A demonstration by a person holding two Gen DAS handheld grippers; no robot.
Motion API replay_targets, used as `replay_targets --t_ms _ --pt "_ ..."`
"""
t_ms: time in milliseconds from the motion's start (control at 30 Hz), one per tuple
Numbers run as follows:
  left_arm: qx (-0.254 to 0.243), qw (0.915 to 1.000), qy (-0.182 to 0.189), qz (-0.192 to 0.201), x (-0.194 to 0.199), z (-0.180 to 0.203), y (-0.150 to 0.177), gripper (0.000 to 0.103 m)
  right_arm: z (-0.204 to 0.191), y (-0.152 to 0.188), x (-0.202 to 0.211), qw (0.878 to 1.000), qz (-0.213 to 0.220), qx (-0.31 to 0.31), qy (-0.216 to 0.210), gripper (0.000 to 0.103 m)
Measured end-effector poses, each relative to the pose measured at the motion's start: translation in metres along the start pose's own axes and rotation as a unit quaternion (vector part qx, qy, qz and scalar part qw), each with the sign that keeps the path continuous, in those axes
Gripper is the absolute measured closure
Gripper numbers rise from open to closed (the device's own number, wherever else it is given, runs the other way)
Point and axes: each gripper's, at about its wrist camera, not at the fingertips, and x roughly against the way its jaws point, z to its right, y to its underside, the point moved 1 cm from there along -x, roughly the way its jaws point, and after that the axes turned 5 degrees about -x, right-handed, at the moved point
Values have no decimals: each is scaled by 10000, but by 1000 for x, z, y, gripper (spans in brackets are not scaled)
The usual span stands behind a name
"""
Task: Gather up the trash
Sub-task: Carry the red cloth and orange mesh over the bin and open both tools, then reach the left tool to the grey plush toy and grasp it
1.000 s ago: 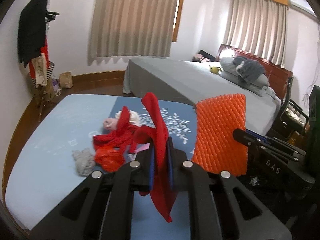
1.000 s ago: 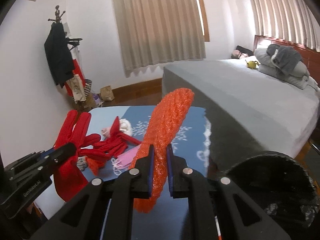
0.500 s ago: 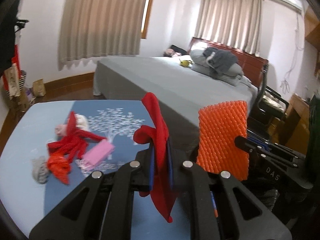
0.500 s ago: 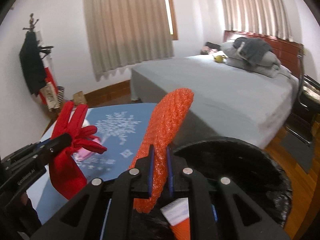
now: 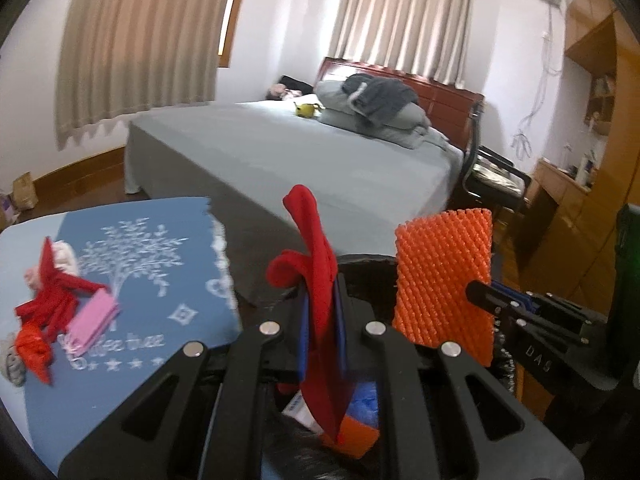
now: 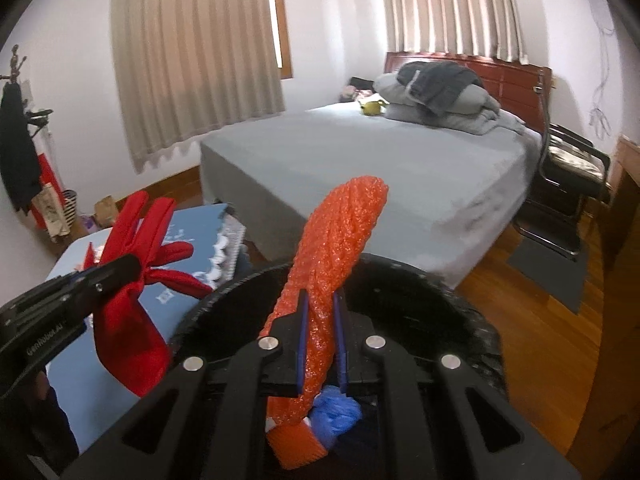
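Note:
My left gripper (image 5: pixel 320 312) is shut on a red glove (image 5: pixel 316 264); the glove also shows in the right wrist view (image 6: pixel 132 276). My right gripper (image 6: pixel 320 332) is shut on an orange foam net sleeve (image 6: pixel 336 248), seen flat in the left wrist view (image 5: pixel 444 276). Both hang over the open black trash bin (image 6: pixel 448 292), which holds blue, white and orange scraps (image 6: pixel 336 412). More trash lies on the blue table (image 5: pixel 132 344): a red glove pile (image 5: pixel 52 304), a pink pack (image 5: pixel 94 318), a grey wad (image 5: pixel 12 364).
A grey bed (image 6: pixel 400 168) stands behind the bin with pillows and clothes at its head. A black chair (image 6: pixel 568 188) and wooden furniture (image 5: pixel 576 192) stand to the right. A coat rack (image 6: pixel 20 140) is at the far left wall.
Both grippers have swung right from over the table to above the trash bin, each still holding its item. The bin's inside now shows below the fingers.

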Motion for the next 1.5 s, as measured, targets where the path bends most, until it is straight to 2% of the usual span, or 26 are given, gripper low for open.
replay_targets --t_ms 400,467,533,633,700,767,800,867,900,1133,1333,1500 --pt "-227 9982 490 -251 -39 44 3 92 38 7 8 9989 -9 -258 383 91" --pt "-253 9978 522 -333 -45 47 6 90 40 10 7 9987 -52 -271 421 88" --pt "-237 9976 518 -381 -48 45 7 73 42 12 5 9985 -97 -311 451 84" --pt "-182 9981 433 -404 -48 37 8 62 46 14 3 9981 -120 -340 501 65" --pt "-121 9985 364 -397 -46 30 8 53 47 14 3 9980 -93 -342 521 58" --pt "-83 9991 239 -352 -42 20 6 50 46 14 4 9978 -54 -329 571 37" --pt "-78 9993 162 -334 -39 16 6 47 45 14 5 9977 -16 -330 591 32" --pt "-54 9996 40 -289 -33 8 5 41 43 13 7 9975 52 -324 623 11" --pt "-43 9996 -39 -266 -31 4 4 36 42 13 8 9976 74 -319 618 7" --pt "60 9970 -769 -51 2 -40 3 21 20 5 6 9990 176 -203 362 6" --pt "229 9892 -1443 72 36 -89 10 18 -24 2 -5 9998 179 -26 -87 6" --pt "491 9791 -1973 52 58 -135 19 18 -75 1 -22 9985 113 212 -498 6"
